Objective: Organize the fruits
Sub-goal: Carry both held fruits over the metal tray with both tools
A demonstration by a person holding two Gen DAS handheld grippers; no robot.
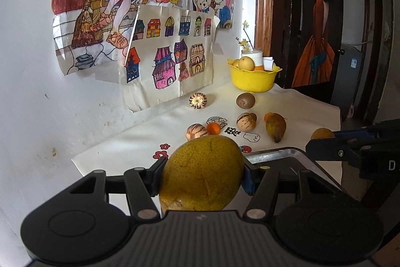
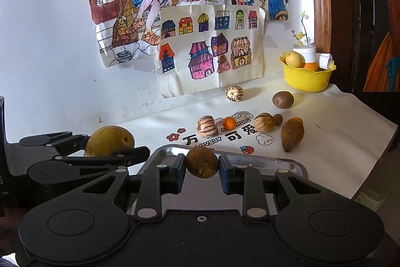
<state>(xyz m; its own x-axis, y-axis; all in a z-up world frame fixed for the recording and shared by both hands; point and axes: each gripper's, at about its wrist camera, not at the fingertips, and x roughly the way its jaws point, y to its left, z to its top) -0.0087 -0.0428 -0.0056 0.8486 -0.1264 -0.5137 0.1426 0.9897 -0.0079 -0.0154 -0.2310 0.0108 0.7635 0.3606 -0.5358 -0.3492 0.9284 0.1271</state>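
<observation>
The left gripper (image 1: 202, 178) is clamped on a large yellow-green pear (image 1: 202, 174), its pads pressing both flanks of the fruit above the metal tray (image 1: 280, 154). The right gripper (image 2: 202, 167) grips a small brown speckled fruit (image 2: 202, 165) between its blue-faced pads, held over the near rim of the same tray (image 2: 287, 164).

In the right wrist view the left gripper and its pear show at nine o'clock. On the white printed mat (image 2: 337, 121) beyond the tray, loose fruit lies scattered toward twelve o'clock: a striped melon-like fruit (image 2: 206, 126) touching or just beside a small orange (image 2: 229, 123), another striped one (image 2: 264, 122) beside a small brown ball (image 2: 277, 118), an elongated brown-yellow mango (image 2: 292, 134) at one o'clock, a kiwi (image 2: 282, 99) farther back, and a third striped fruit (image 2: 234, 92) near the wall. A yellow bowl (image 2: 307, 80) stands at the far corner at two o'clock, holding a pale pear (image 2: 294, 58), an orange and white containers. Children's drawings (image 2: 207, 51) hang on the wall behind.
</observation>
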